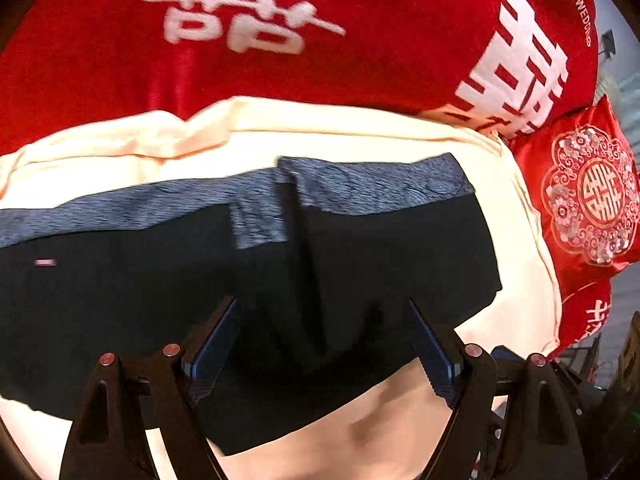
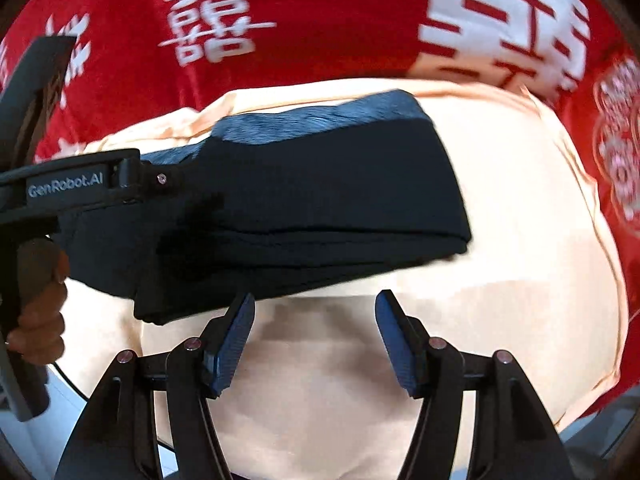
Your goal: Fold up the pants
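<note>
The black pants (image 1: 160, 272) lie folded into a wide bundle on a cream cloth (image 1: 280, 132), with a blue-grey fleecy lining (image 1: 360, 184) showing along the far edge. My left gripper (image 1: 322, 308) is open, its blue pads straddling the near edge of the bundle. In the right wrist view the pants (image 2: 320, 192) lie as a stacked fold with layered edges facing me. My right gripper (image 2: 316, 300) is open and empty just in front of the bundle's near edge, over the cream cloth (image 2: 500, 240). The left gripper's body (image 2: 80, 184) sits at the left, on the pants.
A red bedspread with white characters (image 1: 360, 40) lies behind the cream cloth. A red embroidered cushion (image 1: 588, 196) sits at the right. The person's hand (image 2: 40, 312) holds the left gripper's handle. Room clutter shows at the far right edge (image 1: 624, 360).
</note>
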The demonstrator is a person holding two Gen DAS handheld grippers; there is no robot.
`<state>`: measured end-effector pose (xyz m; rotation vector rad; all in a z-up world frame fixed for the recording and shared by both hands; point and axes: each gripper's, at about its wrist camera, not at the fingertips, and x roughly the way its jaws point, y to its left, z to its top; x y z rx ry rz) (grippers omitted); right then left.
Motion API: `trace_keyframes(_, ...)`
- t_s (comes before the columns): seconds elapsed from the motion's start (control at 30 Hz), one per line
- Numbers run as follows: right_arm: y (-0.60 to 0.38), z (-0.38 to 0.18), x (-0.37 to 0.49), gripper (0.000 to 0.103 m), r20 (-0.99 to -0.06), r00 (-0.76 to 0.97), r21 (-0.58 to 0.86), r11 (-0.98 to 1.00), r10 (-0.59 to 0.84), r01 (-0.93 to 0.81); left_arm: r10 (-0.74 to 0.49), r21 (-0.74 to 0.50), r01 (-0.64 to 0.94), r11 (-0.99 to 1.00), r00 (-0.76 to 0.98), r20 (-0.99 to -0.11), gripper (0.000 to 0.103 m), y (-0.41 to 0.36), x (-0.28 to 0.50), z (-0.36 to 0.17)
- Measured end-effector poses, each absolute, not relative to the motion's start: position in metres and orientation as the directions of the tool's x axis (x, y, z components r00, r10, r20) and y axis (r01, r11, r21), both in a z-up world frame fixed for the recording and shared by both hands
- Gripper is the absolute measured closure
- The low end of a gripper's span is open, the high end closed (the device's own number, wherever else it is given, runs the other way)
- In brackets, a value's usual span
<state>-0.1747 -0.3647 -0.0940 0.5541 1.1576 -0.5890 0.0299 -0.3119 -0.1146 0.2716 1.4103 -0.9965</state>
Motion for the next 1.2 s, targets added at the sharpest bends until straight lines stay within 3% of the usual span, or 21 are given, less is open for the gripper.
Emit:
trace_keyframes(0.03, -0.366, -0.095, -0.177, 0.041, -0.947, 0.289, 0.105, 0.719, -0.137, 0.687, -0.409, -0.387, 0.707, 0.592, -0.151, -0.9, 0.02, -0.318, 0.029, -0.121)
trace_keyframes(0.1, -0.37, -0.1, -0.183, 0.045, -0.949, 0.293, 0.125, 0.709, -0.12, 0.695, -0.4, -0.387, 0.706, 0.593, -0.159, -0.903, 0.035, -0.323, 0.026, -0.122)
trace_keyframes(0.17, -0.375, -0.105, -0.185, 0.055, -0.95, 0.296, 0.147, 0.698, -0.096, 0.7, -0.38, -0.394, 0.702, 0.593, -0.187, -0.906, 0.06, -0.327, 0.026, -0.128)
trace_keyframes(0.23, -0.377, -0.109, -0.188, 0.06, -0.951, 0.297, 0.161, 0.692, -0.081, 0.703, -0.354, -0.387, 0.702, 0.598, -0.202, -0.913, 0.068, -0.33, 0.025, -0.133)
trace_keyframes(0.27, -0.378, -0.109, -0.191, 0.062, -0.951, 0.299, 0.166, 0.688, -0.077, 0.706, -0.342, -0.386, 0.704, 0.596, -0.212, -0.915, 0.077, -0.33, 0.024, -0.136)
trace_keyframes(0.37, -0.38, -0.106, -0.197, 0.064, -0.948, 0.309, 0.18, 0.684, -0.069, 0.707, -0.373, -0.432, 0.685, 0.587, -0.245, -0.895, 0.086, -0.325, 0.026, -0.131)
trace_keyframes(0.43, -0.382, -0.102, -0.199, 0.064, -0.944, 0.324, 0.197, 0.684, -0.061, 0.702, -0.404, -0.452, 0.689, 0.567, -0.246, -0.881, 0.087, -0.319, 0.025, -0.121)
trace_keyframes(0.47, -0.384, -0.1, -0.199, 0.064, -0.939, 0.342, 0.22, 0.686, -0.045, 0.693, -0.412, -0.45, 0.699, 0.556, -0.238, -0.879, 0.098, -0.315, 0.023, -0.116)
trace_keyframes(0.67, -0.384, -0.104, -0.174, 0.063, -0.934, 0.354, 0.196, 0.763, -0.046, 0.616, -0.366, -0.395, 0.731, 0.556, -0.212, -0.906, 0.098, -0.31, 0.01, -0.126)
trace_keyframes(0.8, -0.365, -0.112, -0.147, 0.051, -0.934, 0.329, 0.035, 0.882, -0.139, 0.47, -0.372, -0.402, 0.712, 0.576, -0.211, -0.904, 0.098, -0.309, 0.009, -0.132)
trace_keyframes(0.9, -0.362, -0.117, -0.137, 0.05, -0.922, 0.312, -0.09, 0.912, -0.228, 0.4, -0.378, -0.415, 0.699, 0.583, -0.219, -0.899, 0.098, -0.306, 0.011, -0.135)
trace_keyframes(0.97, -0.376, -0.117, -0.135, 0.05, -0.921, 0.321, -0.063, 0.897, -0.221, 0.436, -0.383, -0.417, 0.699, 0.581, -0.217, -0.898, 0.098, -0.306, 0.01, -0.134)
trace_keyframes(1.07, -0.397, -0.141, -0.129, 0.05, -0.954, 0.3, 0.145, 0.834, -0.026, 0.532, -0.384, -0.412, 0.706, 0.577, -0.21, -0.899, 0.098, -0.304, 0.009, -0.135)
trace_keyframes(1.2, -0.379, -0.146, -0.118, 0.049, -0.957, 0.286, 0.106, 0.865, -0.045, 0.491, -0.375, -0.398, 0.689, 0.607, -0.194, -0.907, 0.097, -0.298, 0.008, -0.136)
